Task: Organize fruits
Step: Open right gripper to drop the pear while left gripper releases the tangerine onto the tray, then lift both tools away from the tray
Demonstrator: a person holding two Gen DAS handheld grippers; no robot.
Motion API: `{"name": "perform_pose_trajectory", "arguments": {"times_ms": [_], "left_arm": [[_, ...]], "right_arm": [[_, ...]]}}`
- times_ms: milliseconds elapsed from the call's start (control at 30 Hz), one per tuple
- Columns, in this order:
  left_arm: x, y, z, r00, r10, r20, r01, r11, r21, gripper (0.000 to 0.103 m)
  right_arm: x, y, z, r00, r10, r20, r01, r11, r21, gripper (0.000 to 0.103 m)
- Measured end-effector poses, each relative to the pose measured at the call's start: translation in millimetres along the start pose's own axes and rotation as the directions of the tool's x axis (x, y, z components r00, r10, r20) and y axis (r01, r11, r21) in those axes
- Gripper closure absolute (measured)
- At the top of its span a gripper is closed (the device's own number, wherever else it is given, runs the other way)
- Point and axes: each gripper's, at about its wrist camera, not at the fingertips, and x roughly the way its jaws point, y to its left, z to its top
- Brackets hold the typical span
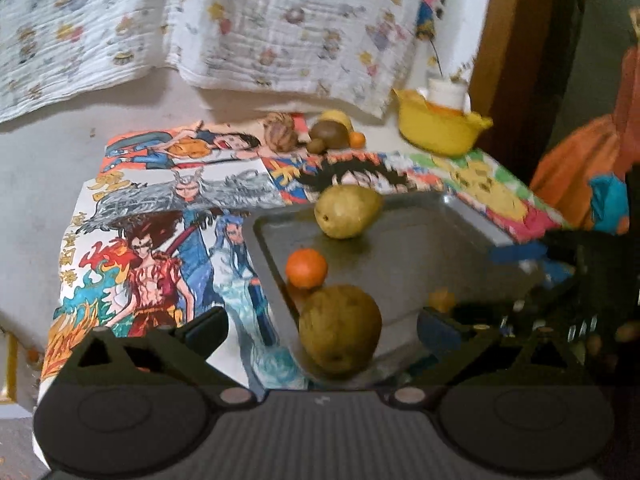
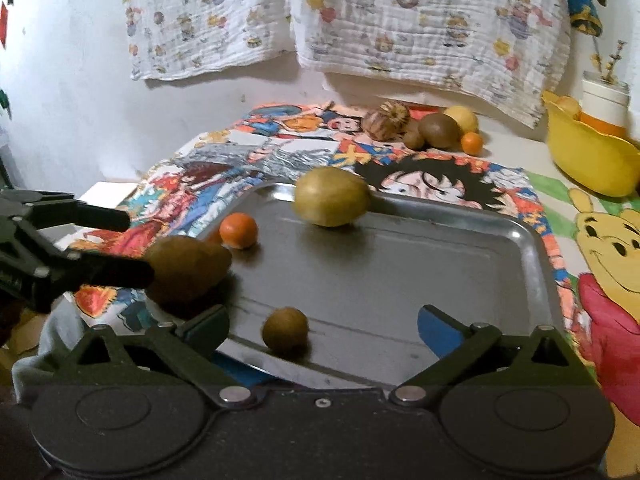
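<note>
A steel tray [image 1: 420,240] lies on a cartoon-printed table cover. On it are a yellow-green pear-like fruit [image 1: 346,211], a small orange [image 1: 306,268] and a large brown fruit [image 1: 340,328] at the near left corner. My left gripper [image 1: 323,328] is open, and the brown fruit sits between its fingers with a gap on each side. In the right wrist view the same tray [image 2: 520,248] also holds a small brown kiwi [image 2: 285,330]. My right gripper [image 2: 323,328] is open around the kiwi without touching it. The left gripper [image 2: 140,246] reaches in from the left beside the large brown fruit [image 2: 188,268].
A heap of several more fruits [image 2: 436,128] lies at the back of the table. A yellow bowl [image 2: 588,160] with a white jar [image 2: 604,100] stands at the back right. Printed cloths [image 2: 400,20] hang on the wall. A person in orange clothing [image 1: 580,160] is at the right.
</note>
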Motion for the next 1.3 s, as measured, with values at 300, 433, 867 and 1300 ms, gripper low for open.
{"name": "perform_pose_trajectory", "arguments": {"times_ms": [300,433,867,1300], "left_arm": [[4.2,-4.3,-6.4,0.996,0.038,-0.082,-0.028,0.993,0.115,0.001],[8.0,2.3,-4.4,0.992,0.063,-0.109,-0.052,0.993,0.107,0.001],[5.4,44.4,8.0,0.982,0.114,-0.151,-0.113,0.993,0.017,0.000],[28.9,78.9,52.9,0.985,0.165,-0.052,-0.169,0.980,-0.106,0.000]], "right_arm": [[-11.5,-22.0,-6.8,0.995,-0.102,-0.020,0.103,0.993,0.057,0.001],[-10.8,-28.3,-6.8,0.991,-0.130,-0.023,0.131,0.989,0.069,0.001],[5.1,-43.3,2.2,0.990,-0.137,-0.019,0.138,0.984,0.116,0.001],[28.2,-60.7,40.5,0.990,-0.138,0.020,0.135,0.983,0.126,0.001]]}}
